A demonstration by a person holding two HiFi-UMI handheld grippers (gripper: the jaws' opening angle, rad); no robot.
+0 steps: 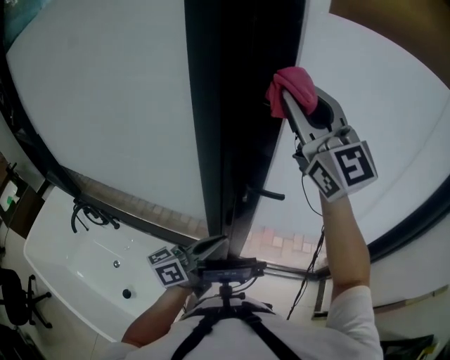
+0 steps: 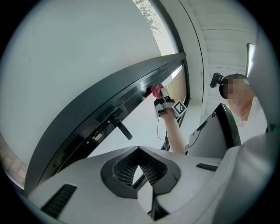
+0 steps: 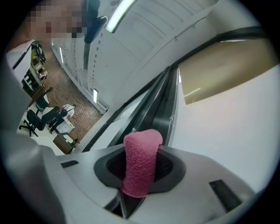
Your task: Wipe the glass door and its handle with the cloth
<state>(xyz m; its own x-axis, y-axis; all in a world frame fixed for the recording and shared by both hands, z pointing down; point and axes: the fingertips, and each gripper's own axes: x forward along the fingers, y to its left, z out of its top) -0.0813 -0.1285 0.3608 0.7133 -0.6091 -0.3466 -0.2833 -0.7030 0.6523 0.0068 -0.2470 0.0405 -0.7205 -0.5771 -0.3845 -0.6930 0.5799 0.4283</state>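
High against the door's dark frame [image 1: 232,119], the right gripper [image 1: 299,105] presses the pink cloth [image 1: 291,84] it clamps, well above the handle [image 1: 267,194]; the left gripper [image 1: 211,247] hangs low, jaws together, empty.

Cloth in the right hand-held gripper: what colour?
Pink textured cloth; clearest in the right gripper view.

White worktop [image 1: 77,278] low at left, black cable [image 1: 88,214] at its far edge. Black office chair [image 1: 15,299] just beside it. Long ceiling light [image 3: 119,13] overhead, lit.
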